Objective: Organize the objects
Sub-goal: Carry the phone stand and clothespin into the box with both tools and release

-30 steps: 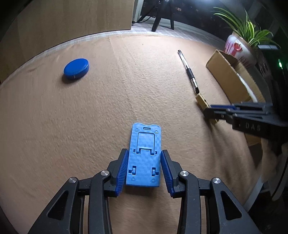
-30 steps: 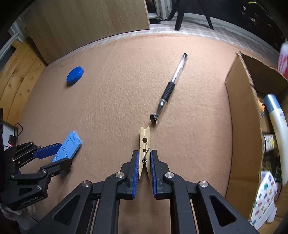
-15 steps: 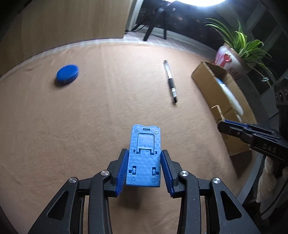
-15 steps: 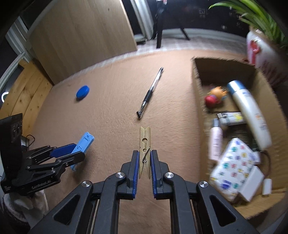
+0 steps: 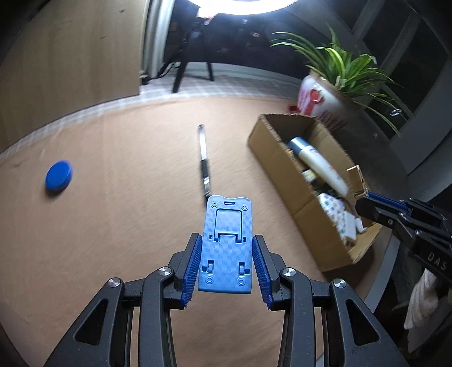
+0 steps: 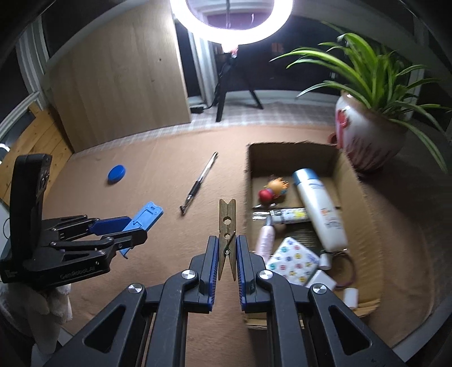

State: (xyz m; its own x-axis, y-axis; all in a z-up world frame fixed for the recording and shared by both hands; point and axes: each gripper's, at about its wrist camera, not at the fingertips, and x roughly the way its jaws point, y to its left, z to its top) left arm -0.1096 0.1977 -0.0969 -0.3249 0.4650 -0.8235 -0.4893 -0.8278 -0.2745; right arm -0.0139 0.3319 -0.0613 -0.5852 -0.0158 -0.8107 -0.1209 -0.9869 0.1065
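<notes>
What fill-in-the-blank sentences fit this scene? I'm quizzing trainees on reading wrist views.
The right tongs hold a wooden ____.
The left tongs hold a phone stand coloured ____.
On the mat, between the blue cap and the cardboard box, lies a ____.

Missing: clothespin; blue; pen

stand (image 5: 226,248): textured blue plastic | clothespin (image 6: 226,225): bare wood | box (image 6: 364,214): corrugated cardboard | table cover (image 5: 118,225): matt felt

Dim room, glaring ring light (image 6: 231,17) overhead, motion blur, fisheye-curved dark edges
</notes>
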